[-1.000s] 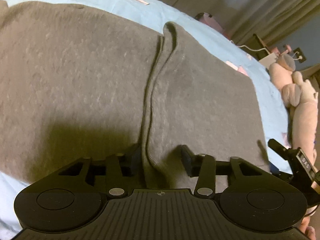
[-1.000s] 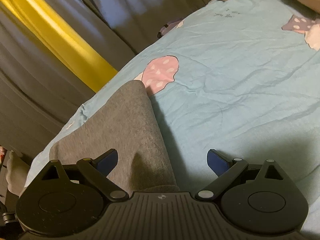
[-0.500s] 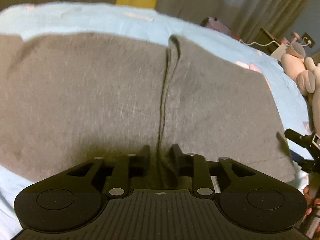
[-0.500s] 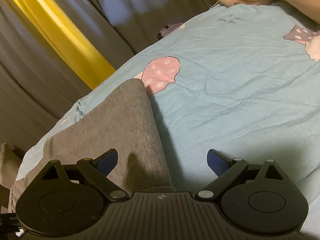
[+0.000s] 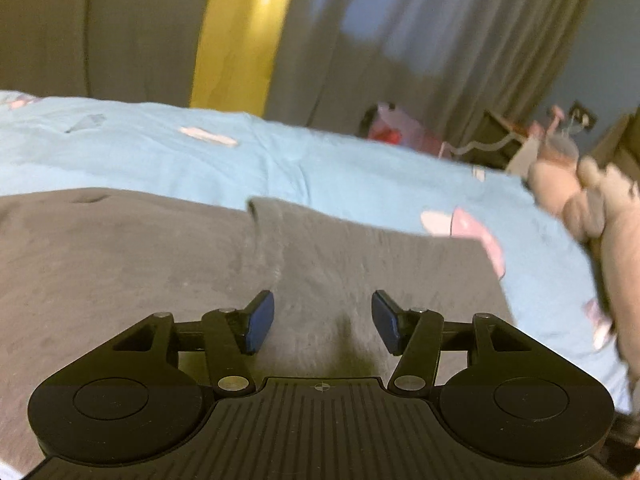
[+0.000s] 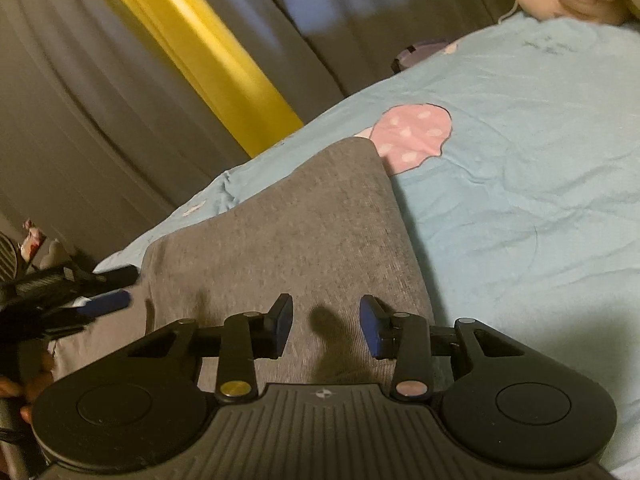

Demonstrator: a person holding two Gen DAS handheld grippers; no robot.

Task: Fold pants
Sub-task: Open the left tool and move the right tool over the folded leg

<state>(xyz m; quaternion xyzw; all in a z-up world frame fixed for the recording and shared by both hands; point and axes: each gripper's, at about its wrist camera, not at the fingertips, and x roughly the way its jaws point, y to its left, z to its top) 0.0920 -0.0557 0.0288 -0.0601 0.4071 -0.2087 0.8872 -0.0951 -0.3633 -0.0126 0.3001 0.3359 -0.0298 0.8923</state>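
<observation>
The grey pants (image 5: 160, 264) lie flat on the bed (image 5: 360, 176), over its pale blue sheet, with a raised fold (image 5: 264, 232) running up their middle in the left wrist view. The left tongs (image 5: 323, 322) hang just above the cloth, their jaws opening, with a clear gap and nothing pinched between the 2 blue pads (image 5: 260, 322). The right tongs (image 6: 326, 326) sit over a narrower strip of the pants (image 6: 304, 232), near its right edge, and their jaws are closing; cloth lies under the gap, but the pads (image 6: 370, 330) do not press on it. A pink spotted print (image 6: 412, 136) shows on the sheet just beyond the pants' far corner. A plush toy (image 5: 592, 216) lies at the bed's right side. Curtains (image 6: 120, 80) hang behind, with a yellow strip between them.
</observation>
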